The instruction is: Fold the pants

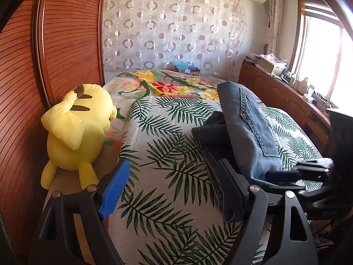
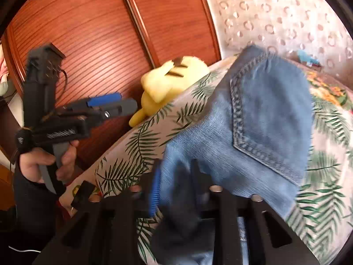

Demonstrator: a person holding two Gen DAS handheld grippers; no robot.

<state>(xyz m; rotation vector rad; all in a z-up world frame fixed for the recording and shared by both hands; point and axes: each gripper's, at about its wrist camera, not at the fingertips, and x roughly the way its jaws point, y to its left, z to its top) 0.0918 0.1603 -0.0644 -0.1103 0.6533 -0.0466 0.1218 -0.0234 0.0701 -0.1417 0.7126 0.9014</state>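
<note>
Two wrist views of the pants lying bunched on the leaf-print bed cover, right of centre in the left wrist frame. I am judging the fold as partly done: the denim is doubled over itself, a back pocket facing up, yet the bundle is looking lumpy and uneven, so flattening and at least one more fold are probably remaining.

I am keeping the left gripper wide apart, its fingers holding nothing, though the right-hand one is lying against the denim edge. In the right wrist view it is hovering at middle left, off the bed.

I am reading the right gripper as closed on a fold of the pants, since cloth is filling the gap beside the blue finger; motion blur is making the contact uncertain.

Legs and waistband are lying hidden inside the bundle, and the lower denim is cut off by the frame edge. A yellow plush toy is lying at the left, beside the wooden wardrobe.
</note>
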